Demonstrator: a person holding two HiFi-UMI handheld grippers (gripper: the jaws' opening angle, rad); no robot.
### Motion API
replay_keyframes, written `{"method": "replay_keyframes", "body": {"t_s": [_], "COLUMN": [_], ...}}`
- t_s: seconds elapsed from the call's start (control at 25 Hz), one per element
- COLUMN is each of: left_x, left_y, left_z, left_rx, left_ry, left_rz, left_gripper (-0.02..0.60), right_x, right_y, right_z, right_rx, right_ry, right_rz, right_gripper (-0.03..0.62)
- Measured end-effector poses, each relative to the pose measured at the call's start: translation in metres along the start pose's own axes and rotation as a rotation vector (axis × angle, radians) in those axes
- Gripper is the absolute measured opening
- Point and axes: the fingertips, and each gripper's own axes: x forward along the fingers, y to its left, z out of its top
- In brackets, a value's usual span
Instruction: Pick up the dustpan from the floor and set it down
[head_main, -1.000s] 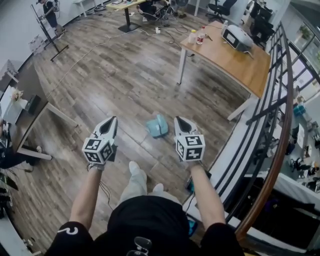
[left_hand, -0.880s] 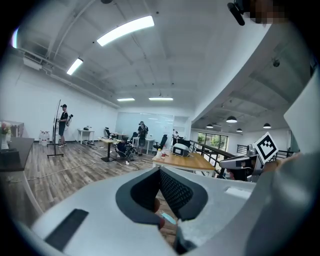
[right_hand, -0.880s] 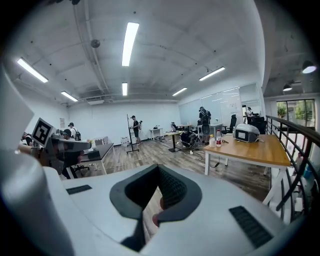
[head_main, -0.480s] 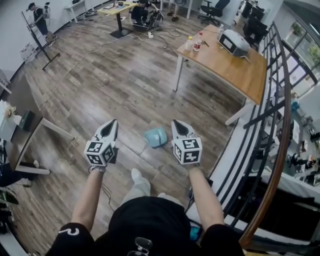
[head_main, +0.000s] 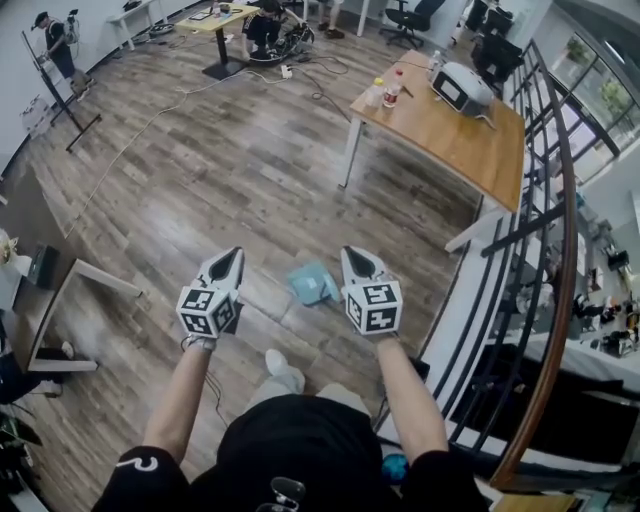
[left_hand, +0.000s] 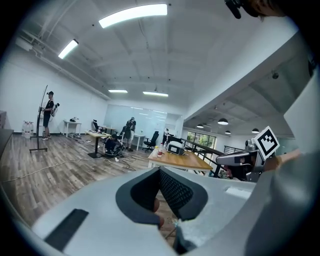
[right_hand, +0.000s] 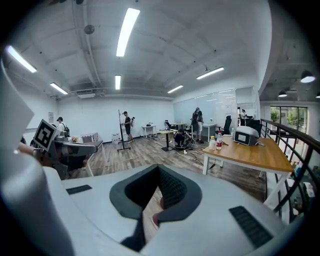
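The dustpan (head_main: 313, 284) lies flat on the wooden floor (head_main: 200, 190), at 12 o'clock from the person's shoe (head_main: 281, 365), between the two grippers.

Left gripper (head_main: 231, 257): jaws pressed together, empty.

Right gripper (head_main: 351, 256): jaws pressed together, empty.

Hazard: if either gripper descends unopened, its tips will likely shove the light pan toward the railing (head_main: 573, 250) at 3 o'clock instead of gripping it.
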Motion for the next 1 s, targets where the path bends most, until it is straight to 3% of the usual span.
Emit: {"method": "replay_keyframes", "body": {"t_s": [0.28,1.0], "left_x": [0.016,0.051], "left_y": [0.021,0.011], "left_z": [-0.003,-0.025], "left_rx": [0.003,0.013], "left_ry": [0.014,0.048], "left_rz": [-0.027,-0.038], "left_gripper": [-0.002,-0.002], "right_x": [0.022,0.046], "right_y": [0.007,-0.006], "right_z": [-0.001,-0.032], "right_rx": [0.002,0.021], "right_ry": [0.013,0.053], "right_rz": [-0.019,0.010], "right_gripper": [-0.005,-0.005]}}
